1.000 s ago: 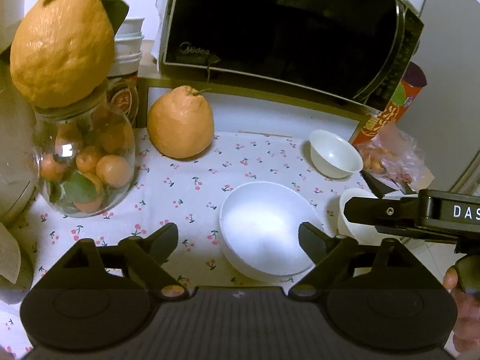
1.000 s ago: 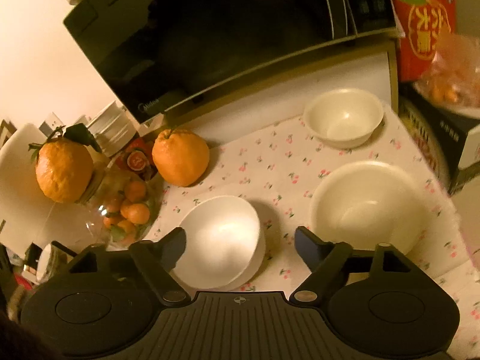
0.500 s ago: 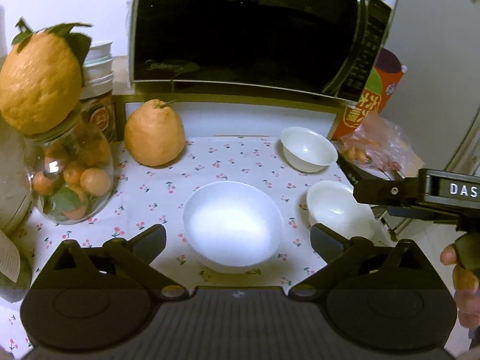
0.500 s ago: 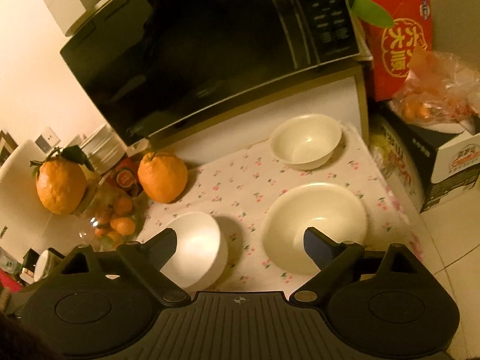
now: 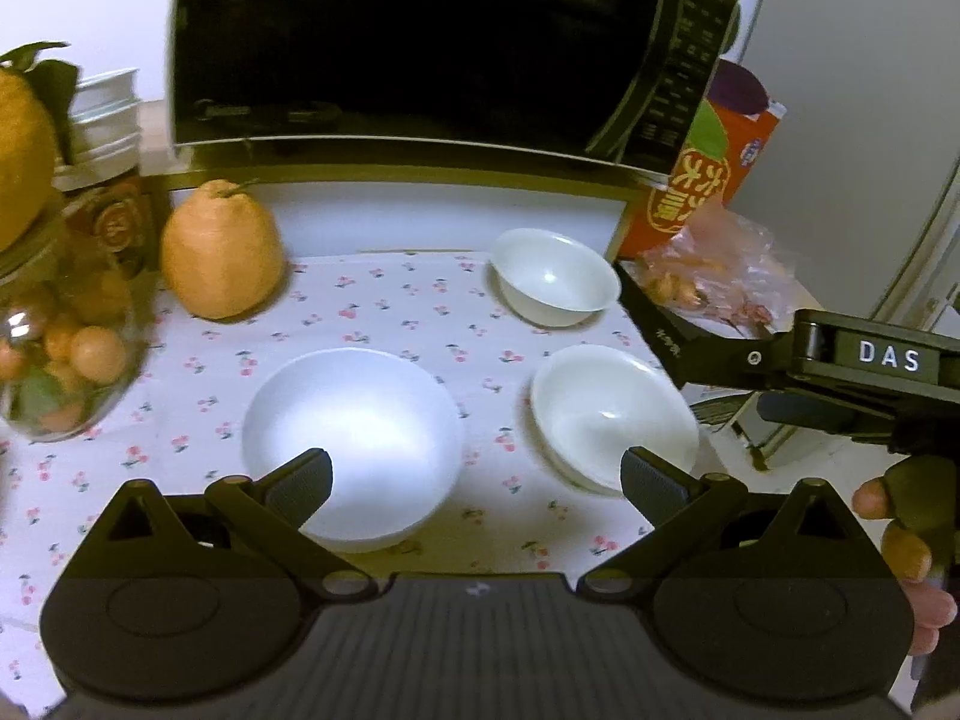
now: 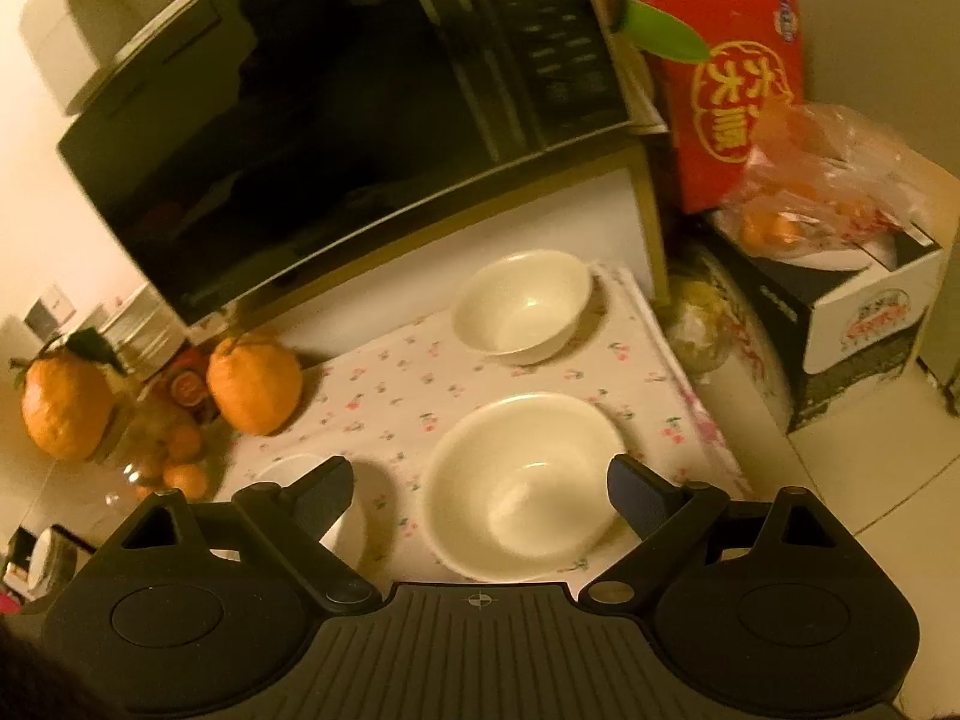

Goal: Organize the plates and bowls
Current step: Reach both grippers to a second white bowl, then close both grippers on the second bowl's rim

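Three white bowls stand on a cherry-print cloth [image 5: 384, 312]. The large bowl [image 5: 354, 438] is at the near left, also partly seen in the right wrist view [image 6: 345, 525]. The medium bowl [image 5: 612, 417] [image 6: 525, 483] is at the near right. The small bowl [image 5: 555, 276] [image 6: 522, 303] is at the back right. My left gripper [image 5: 477, 480] is open and empty above the front of the cloth. My right gripper [image 6: 480, 489] is open and empty, above the medium bowl; its body [image 5: 864, 360] shows in the left wrist view.
A black microwave [image 5: 420, 42] on a stand overhangs the back. A big orange fruit [image 5: 222, 258] and a glass jar of small fruit [image 5: 54, 348] stand at the left. A red carton [image 5: 714, 180], a bag of fruit [image 6: 810, 180] and a box [image 6: 864, 306] are at the right.
Both grippers have pulled back and shifted right; all three bowls now show in both views. The bowls have not moved and both grippers stay open.
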`<action>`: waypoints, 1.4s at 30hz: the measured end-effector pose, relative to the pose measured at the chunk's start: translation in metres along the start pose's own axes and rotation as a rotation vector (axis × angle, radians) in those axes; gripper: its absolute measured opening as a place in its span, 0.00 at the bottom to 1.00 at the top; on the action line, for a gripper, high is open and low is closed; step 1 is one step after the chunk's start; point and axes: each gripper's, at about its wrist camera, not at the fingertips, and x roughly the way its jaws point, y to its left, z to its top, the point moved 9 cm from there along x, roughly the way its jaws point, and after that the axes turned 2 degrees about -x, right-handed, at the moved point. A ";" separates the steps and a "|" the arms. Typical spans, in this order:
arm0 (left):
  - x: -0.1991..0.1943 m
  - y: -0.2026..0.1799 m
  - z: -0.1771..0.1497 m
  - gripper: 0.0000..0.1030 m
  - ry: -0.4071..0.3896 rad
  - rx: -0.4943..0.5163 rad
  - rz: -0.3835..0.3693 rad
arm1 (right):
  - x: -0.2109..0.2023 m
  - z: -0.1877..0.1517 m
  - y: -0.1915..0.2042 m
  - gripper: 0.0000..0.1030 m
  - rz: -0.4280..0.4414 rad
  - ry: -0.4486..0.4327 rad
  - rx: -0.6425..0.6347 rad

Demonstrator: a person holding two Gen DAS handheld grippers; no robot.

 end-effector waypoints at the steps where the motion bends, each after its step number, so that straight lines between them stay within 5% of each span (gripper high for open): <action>1: 0.002 -0.003 0.000 1.00 0.000 0.003 -0.005 | 0.001 0.001 -0.005 0.91 -0.006 0.000 0.010; 14: 0.041 -0.026 0.002 0.94 0.031 -0.016 -0.052 | 0.020 -0.007 -0.050 0.91 -0.047 0.053 0.130; 26: 0.062 -0.033 0.009 0.62 0.010 -0.015 -0.037 | 0.036 -0.012 -0.058 0.87 -0.082 0.061 0.164; 32: 0.068 -0.040 0.010 0.48 -0.002 0.026 -0.047 | 0.042 -0.014 -0.055 0.73 -0.098 0.064 0.144; 42: 0.081 -0.040 0.004 0.27 0.042 0.009 -0.061 | 0.051 -0.018 -0.055 0.35 -0.103 0.087 0.152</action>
